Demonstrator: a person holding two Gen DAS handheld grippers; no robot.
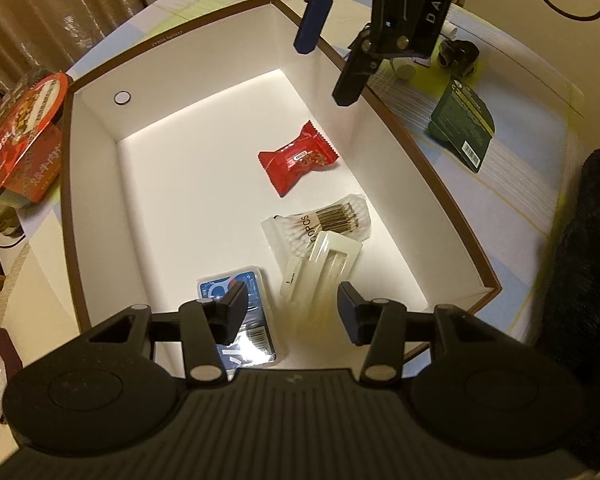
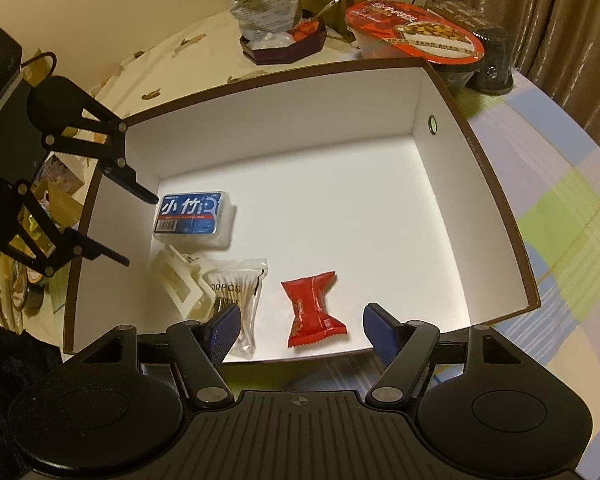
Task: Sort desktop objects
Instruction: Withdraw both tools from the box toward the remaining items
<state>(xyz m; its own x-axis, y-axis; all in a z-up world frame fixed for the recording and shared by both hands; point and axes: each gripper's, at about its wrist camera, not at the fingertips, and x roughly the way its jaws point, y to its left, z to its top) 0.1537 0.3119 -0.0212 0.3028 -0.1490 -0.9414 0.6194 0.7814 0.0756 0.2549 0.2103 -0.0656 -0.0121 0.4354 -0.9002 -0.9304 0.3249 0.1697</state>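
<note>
Right wrist view: red candy packet (image 2: 315,308) lies in the box (image 2: 496,200) between the empty, parted right gripper (image 2: 300,332); left gripper (image 1: 290,312) likewise spread.

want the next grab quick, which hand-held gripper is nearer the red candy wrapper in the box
Right. The right hand-held gripper hangs open directly over the red crinkled plastic candy wrapper, at the near wall. The left hand-held gripper is open over the blue box and white packet.
</note>
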